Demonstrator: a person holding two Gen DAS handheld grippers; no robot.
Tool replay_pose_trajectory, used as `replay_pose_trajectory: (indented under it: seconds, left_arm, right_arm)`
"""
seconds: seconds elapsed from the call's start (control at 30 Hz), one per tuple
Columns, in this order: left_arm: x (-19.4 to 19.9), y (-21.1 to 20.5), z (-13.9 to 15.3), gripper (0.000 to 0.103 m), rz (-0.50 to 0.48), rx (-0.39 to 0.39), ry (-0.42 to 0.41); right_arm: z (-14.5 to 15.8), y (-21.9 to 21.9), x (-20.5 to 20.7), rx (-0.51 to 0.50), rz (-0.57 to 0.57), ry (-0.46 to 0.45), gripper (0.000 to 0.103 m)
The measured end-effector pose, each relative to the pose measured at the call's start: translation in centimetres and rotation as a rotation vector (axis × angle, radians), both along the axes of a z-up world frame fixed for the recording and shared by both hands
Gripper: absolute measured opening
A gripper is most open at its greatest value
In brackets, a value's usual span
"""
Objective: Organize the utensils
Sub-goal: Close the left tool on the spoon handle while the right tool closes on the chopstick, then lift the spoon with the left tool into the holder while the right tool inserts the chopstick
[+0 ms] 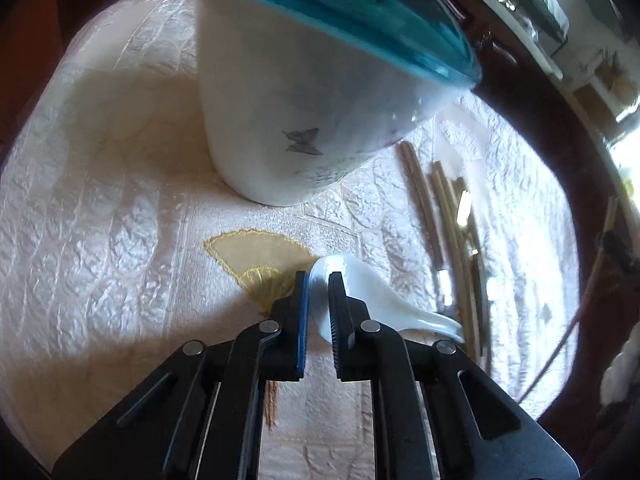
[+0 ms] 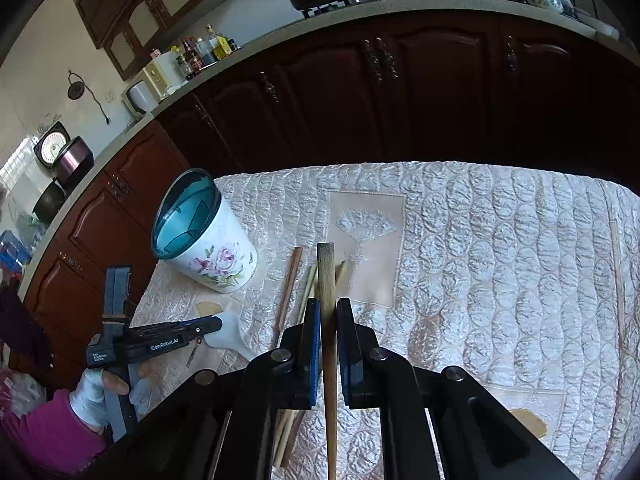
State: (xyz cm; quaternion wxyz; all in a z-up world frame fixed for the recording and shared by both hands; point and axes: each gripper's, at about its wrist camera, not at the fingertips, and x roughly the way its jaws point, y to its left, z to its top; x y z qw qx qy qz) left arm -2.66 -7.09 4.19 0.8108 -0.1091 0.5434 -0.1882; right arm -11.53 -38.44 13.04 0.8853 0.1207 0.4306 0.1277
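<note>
A white floral utensil cup with a blue inner liner (image 2: 204, 236) stands on the quilted table; it looms close in the left wrist view (image 1: 312, 92). My left gripper (image 1: 318, 280) is shut on the bowl edge of a white ceramic spoon (image 1: 372, 300) that lies on the cloth; the spoon also shows in the right wrist view (image 2: 230, 334) under the left gripper (image 2: 214, 322). My right gripper (image 2: 328, 308) is shut on one wooden chopstick (image 2: 327, 280), held above several loose chopsticks (image 2: 289, 292) on the cloth (image 1: 448, 232).
The table wears a cream quilted cloth (image 2: 500, 260) with fan embroidery (image 1: 256, 260). Dark wooden kitchen cabinets (image 2: 400, 92) stand beyond the table's far edge. One stray chopstick (image 2: 618, 280) lies at the far right.
</note>
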Motion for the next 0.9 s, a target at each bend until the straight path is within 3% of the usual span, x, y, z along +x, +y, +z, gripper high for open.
replay_pose_trajectory:
  seconds: [0.2, 0.6, 0.77, 0.9]
  left_arm:
    - [-1.7, 1.2, 4.2, 0.002, -0.028, -0.027, -0.089]
    - [-4.3, 5.3, 15.7, 0.001, -0.036, -0.022, -0.301]
    - [-3.1, 6.3, 19.9, 0.001, 0.005, 0.058, -0.412]
    - [-1.0, 6.5, 21.2, 0.001, 0.038, 0.170, -0.477]
  right_arm:
    - [1.8, 0.9, -0.2, 0.006, 0.023, -0.040, 0.007]
    - [6.6, 3.4, 0.4, 0.066, 0.110, -0.145, 0.007]
    - [10.2, 5.4, 1.9, 0.069, 0.141, -0.226, 0.007]
    - [12.7, 7.3, 3.6, 0.063, 0.154, -0.285, 0.007]
